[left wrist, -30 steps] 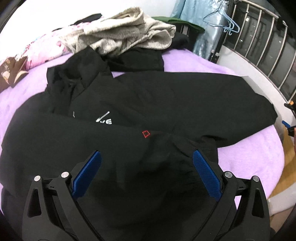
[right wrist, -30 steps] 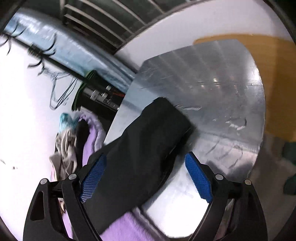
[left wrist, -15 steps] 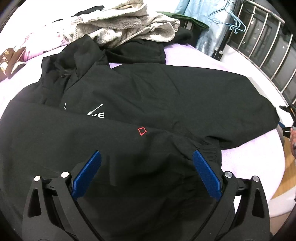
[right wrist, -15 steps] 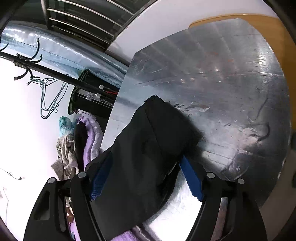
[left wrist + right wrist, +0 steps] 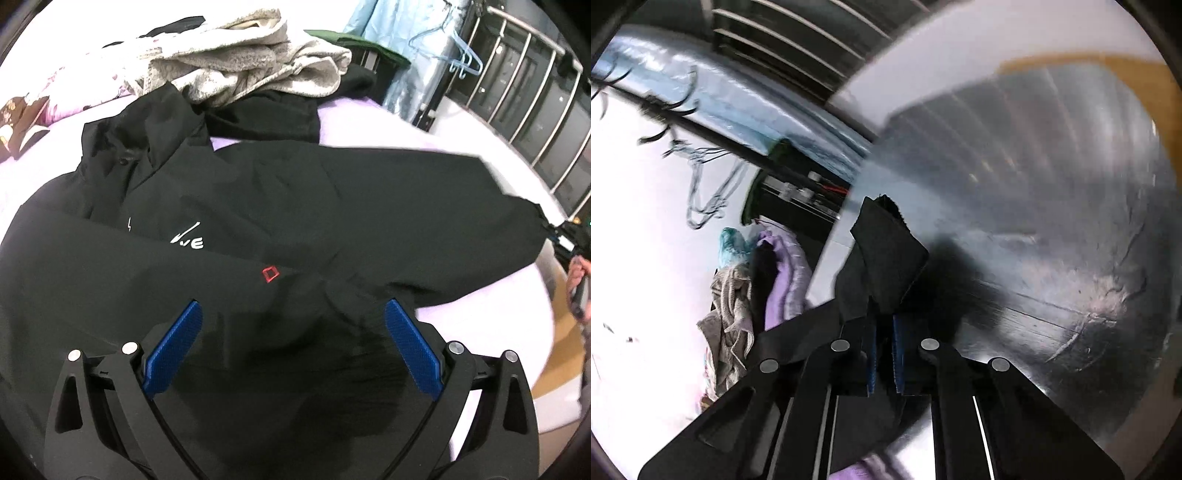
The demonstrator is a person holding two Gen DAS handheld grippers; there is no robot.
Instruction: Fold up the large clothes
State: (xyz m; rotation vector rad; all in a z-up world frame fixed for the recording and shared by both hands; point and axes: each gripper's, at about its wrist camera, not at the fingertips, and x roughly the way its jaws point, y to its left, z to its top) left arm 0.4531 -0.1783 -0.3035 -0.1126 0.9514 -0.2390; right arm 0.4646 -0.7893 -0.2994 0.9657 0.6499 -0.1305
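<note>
A large black jacket (image 5: 258,221) of thin woven cloth lay spread, front up, on a bed covered by a lilac sheet (image 5: 461,321), its collar toward eleven o'clock and one long sleeve reaching out to three o'clock. The right gripper (image 5: 884,354) had just been closing, and its blue-padded jaws stood pressed together, pinching the black sleeve cuff (image 5: 886,254) where it overhung a scratched silver panel (image 5: 1052,221) at the bed's edge. The left gripper (image 5: 291,347) hovered over the hem at six o'clock, jaws spread wide and gripping nothing.

The cloth looked light, limp and perhaps a little slick; I judged it would sag and slide rather than hold a crease, so the cuffs, the hem corners and the shoulders seemed the best places to grip.

White lettering on the chest (image 5: 188,240) ended in "VE"; the rest I could not read. A small red outlined emblem (image 5: 270,274) sat below it. A beige fleece garment (image 5: 258,66) lay heaped at twelve o'clock.
</note>
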